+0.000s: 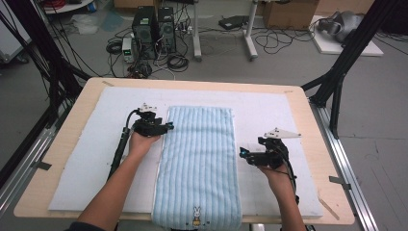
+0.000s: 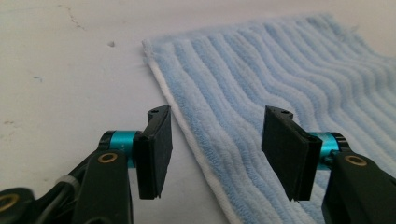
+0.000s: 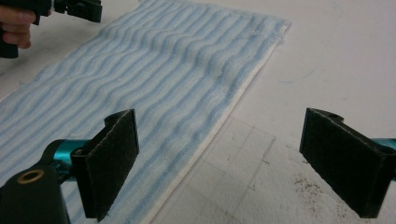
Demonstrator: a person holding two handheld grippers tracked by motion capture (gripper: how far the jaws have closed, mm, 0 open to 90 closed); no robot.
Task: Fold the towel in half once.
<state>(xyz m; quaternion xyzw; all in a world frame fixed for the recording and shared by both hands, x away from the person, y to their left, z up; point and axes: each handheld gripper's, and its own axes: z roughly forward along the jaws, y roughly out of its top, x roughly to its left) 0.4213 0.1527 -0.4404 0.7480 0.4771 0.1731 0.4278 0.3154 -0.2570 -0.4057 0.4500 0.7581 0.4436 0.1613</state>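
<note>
The bench point(image 1: 308, 125) carries a white mat point(image 1: 91, 159) over most of its top, and on the mat lies the towel point(image 1: 199, 159), pale blue with ribbed stripes, spread flat and running lengthwise away from me. Its near end, with a small rabbit print point(image 1: 196, 215), hangs just over the bench edge.

I have one tool at each long side of the towel. The left tool point(image 1: 168, 127) sits at the left hem toward the far end; the right tool point(image 1: 243, 154) sits at the right hem about midway. Judged purpose: bracketing the cloth from both sides so each edge can be pinched for a fold or lift.

Left gripper view: left tool's jaws stand wide apart, empty, straddling the white hem point(image 2: 187, 135), one pad over mat, one over cloth. Right gripper view: right tool's jaws likewise spread, nothing between them; one pad over the towel, the other over bare mat, hem running between. Neither pad visibly touches the cloth.

Surroundings: floor beyond the bench holds computer towers point(image 1: 154, 29), loose cables point(image 1: 279, 41) and cardboard boxes point(image 1: 288, 12); black frame posts point(image 1: 346, 53) flank the bench. None of it intrudes on the work area.

Obstructions: none on the mat. Only concern is the flat hem, which gives the pads little to catch.
</note>
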